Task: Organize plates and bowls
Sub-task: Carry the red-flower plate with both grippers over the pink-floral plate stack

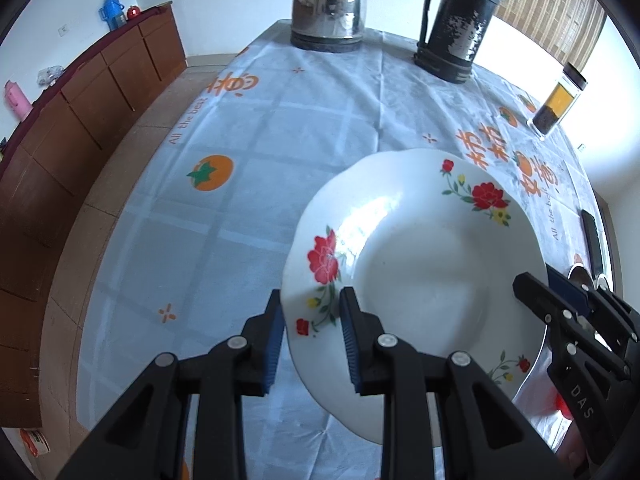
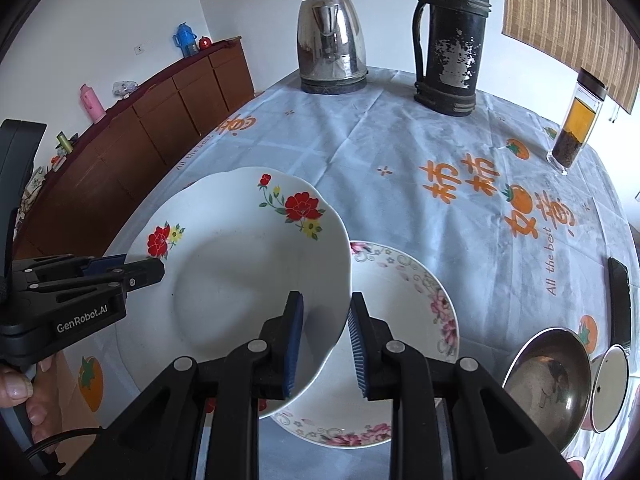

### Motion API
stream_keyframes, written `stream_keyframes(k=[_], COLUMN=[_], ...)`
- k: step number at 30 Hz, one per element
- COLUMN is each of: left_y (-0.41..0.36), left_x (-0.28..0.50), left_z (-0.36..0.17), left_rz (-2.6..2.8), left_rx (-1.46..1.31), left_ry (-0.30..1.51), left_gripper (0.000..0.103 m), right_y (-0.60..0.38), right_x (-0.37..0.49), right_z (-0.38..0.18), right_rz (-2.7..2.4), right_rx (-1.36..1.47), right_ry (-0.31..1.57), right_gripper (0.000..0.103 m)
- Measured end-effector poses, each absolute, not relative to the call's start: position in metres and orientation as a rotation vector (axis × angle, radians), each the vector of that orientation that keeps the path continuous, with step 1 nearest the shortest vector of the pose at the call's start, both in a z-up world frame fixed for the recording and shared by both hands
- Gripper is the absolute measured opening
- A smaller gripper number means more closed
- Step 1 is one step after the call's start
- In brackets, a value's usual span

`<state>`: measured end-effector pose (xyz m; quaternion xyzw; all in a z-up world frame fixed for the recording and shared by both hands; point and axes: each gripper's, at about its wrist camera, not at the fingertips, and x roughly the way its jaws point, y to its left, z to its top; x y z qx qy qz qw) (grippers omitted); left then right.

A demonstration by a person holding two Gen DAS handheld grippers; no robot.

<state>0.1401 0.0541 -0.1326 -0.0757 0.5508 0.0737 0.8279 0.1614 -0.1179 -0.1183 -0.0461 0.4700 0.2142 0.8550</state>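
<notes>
A white plate with red flowers [image 1: 420, 264] [image 2: 240, 280] hangs tilted above the tablecloth, carried between both grippers. My left gripper [image 1: 312, 296] is shut on its left rim, one blue pad under the edge and one on top; it shows from the side in the right wrist view [image 2: 140, 266]. My right gripper [image 2: 327, 296] is shut on the opposite rim and shows at the right of the left wrist view [image 1: 536, 280]. A second plate with pink flowers [image 2: 400, 312] lies flat on the table, partly covered by the raised plate.
At the far end of the table stand a steel kettle [image 2: 332, 48], a dark thermos [image 2: 452, 48] and a glass tea bottle [image 2: 576, 128]. A steel bowl [image 2: 548, 380], a lid [image 2: 610, 388] and a phone [image 2: 619, 300] lie at the right. A brown cabinet [image 2: 168, 120] lines the left wall.
</notes>
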Motion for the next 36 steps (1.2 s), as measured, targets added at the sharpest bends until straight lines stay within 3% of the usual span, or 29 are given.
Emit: stream_keyframes(k=[36], left_y=[0.005], left_x=[0.16], left_z=[-0.15], left_rz=[0.058], left_rx=[-0.09], left_ry=[1.221], left_gripper=[0.025], right_y=[-0.168], right_x=[0.165], right_z=[-0.136], right_rz=[0.352], right_rx=[-0.051], right_ry=[1.031], right_gripper=[0.025])
